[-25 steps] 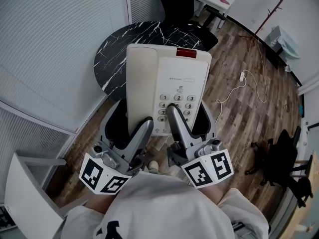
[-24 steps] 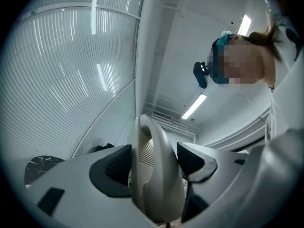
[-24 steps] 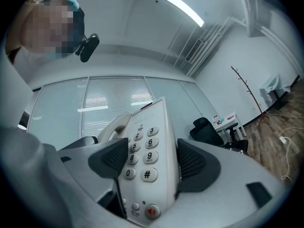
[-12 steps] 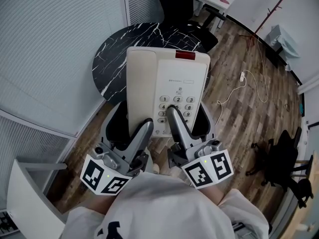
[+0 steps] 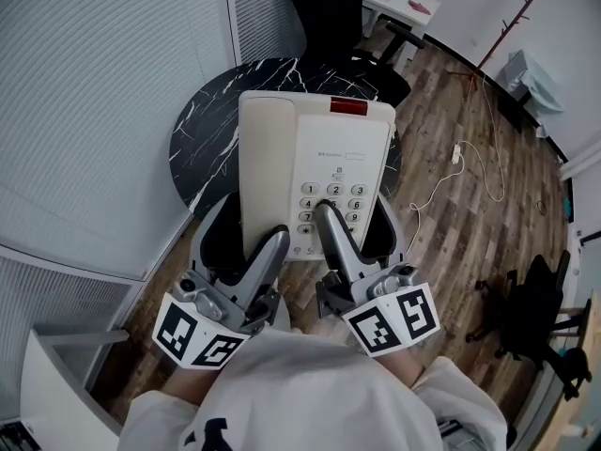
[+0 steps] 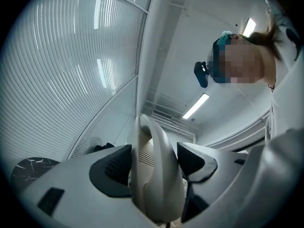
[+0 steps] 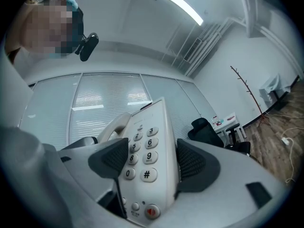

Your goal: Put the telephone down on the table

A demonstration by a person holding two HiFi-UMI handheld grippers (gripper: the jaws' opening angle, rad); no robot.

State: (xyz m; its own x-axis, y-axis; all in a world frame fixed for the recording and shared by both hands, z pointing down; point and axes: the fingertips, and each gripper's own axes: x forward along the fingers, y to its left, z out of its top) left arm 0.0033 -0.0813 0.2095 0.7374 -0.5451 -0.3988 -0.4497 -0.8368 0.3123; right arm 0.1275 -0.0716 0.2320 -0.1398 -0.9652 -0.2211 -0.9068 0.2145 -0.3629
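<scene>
The carry is in hand and the set-down has not begun. The cream telephone hangs in the air between both tools, its near edge held and its body reaching out past the fingertips.

The left gripper is clamped on the handset side. In the left gripper view its dark fingers press the curved handset from either side. The right gripper is clamped on the keypad side. In the right gripper view its ribbed fingers sit against the face by the number keys and against the outer edge of the case.

The round black marbled counter lies beyond and below the fingertips, partly hidden under the far half of the telephone. How much air separates the two cannot be judged from here. A black office chair stands farther out still, and wooden floor spreads off to the right of the right fingers.

The next move probably calls for carrying the telephone forward until its whole base is over the counter. Both tools would then lower together, keeping it level, until the underside rests flat, and only then should either pair of fingers let go.
</scene>
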